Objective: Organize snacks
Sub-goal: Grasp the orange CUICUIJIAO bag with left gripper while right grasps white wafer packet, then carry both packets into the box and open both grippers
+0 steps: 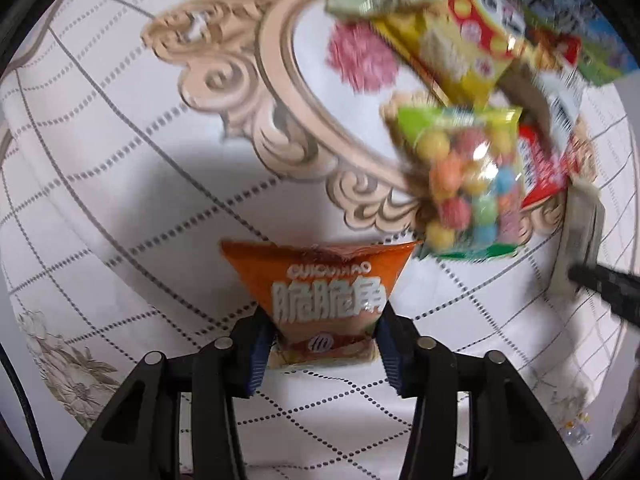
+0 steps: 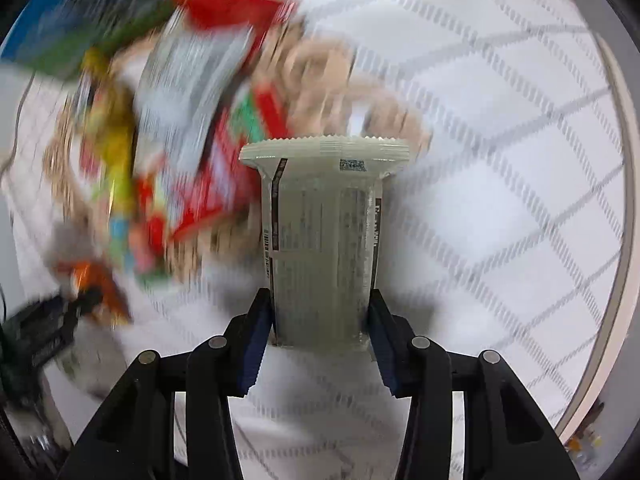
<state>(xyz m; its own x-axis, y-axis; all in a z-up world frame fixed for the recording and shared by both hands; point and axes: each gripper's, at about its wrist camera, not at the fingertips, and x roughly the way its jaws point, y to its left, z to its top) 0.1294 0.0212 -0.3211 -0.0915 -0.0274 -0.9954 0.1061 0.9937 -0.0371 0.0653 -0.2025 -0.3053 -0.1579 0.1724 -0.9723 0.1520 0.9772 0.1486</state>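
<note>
My left gripper (image 1: 323,342) is shut on an orange snack bag (image 1: 320,280) with white lettering, its blue pads pressing the bag's narrow lower end above the patterned tablecloth (image 1: 120,200). My right gripper (image 2: 321,338) is shut on a pale, translucent snack packet (image 2: 324,240) with a crimped top edge, held upright between the pads. A heap of other snacks lies beyond: a bag of coloured candy balls (image 1: 468,184), a yellow and red packet (image 1: 460,44), a red packet (image 1: 548,164). In the right wrist view this heap (image 2: 180,140) is blurred at the upper left.
The white tablecloth has a dotted grid and a beige scroll ornament (image 1: 256,80). The other gripper's black finger (image 1: 608,284) shows at the right edge of the left wrist view. The table's round rim (image 2: 624,240) curves along the right of the right wrist view.
</note>
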